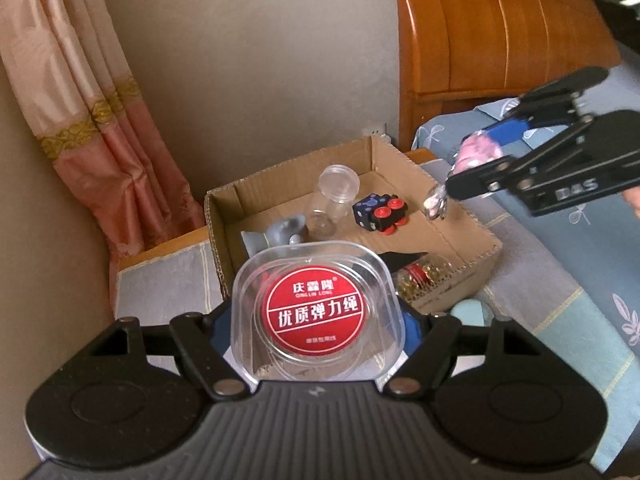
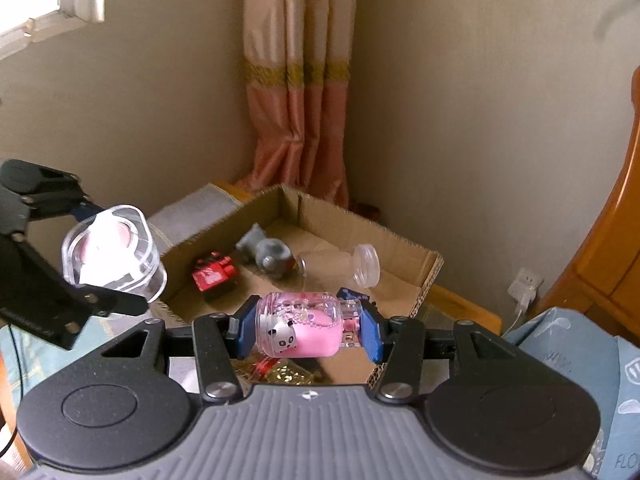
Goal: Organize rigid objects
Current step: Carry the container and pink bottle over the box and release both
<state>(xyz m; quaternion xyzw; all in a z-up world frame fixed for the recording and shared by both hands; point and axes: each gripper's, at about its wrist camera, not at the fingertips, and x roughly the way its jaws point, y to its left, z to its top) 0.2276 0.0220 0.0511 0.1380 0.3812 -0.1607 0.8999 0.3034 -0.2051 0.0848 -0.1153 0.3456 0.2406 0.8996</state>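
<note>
- A bed with a glossy orange wooden headboard [image 1: 500,28] and a blue patterned cover [image 1: 560,280] shows broadly in the left wrist view; the right wrist view catches only slivers of both at its right edge.
- A pink-and-cream satin curtain [image 2: 300,80] with a gold woven band hangs in the corner; only the right wrist view shows a window frame [image 2: 48,12] and a white wall plug [image 2: 526,286].
- A shallow corrugated cardboard box [image 1: 452,184], its flaps open, sits on the cover in front of both grippers.
- The left gripper [image 1: 316,332] pinches a clear, rounded-square plastic case [image 1: 316,312] with a round red label bearing white Chinese characters; it is held above the box's near edge. The label's face reads only in the left wrist view.
- The right gripper [image 2: 306,326] clamps a small clear bottle [image 2: 304,328] end to end between its blue pads [image 2: 374,336], lying sideways over the box. It holds pink filling and beads, and a panda sticker seen only in the right wrist view.
- Inside the box: a clear jar [image 1: 330,200] with a ribbed cap on its side, a matte grey moulded piece [image 1: 280,232], and a black block toy [image 1: 382,210] with red round studs.
- At the near corner lies a clear container of small gold pins [image 1: 424,280].
</note>
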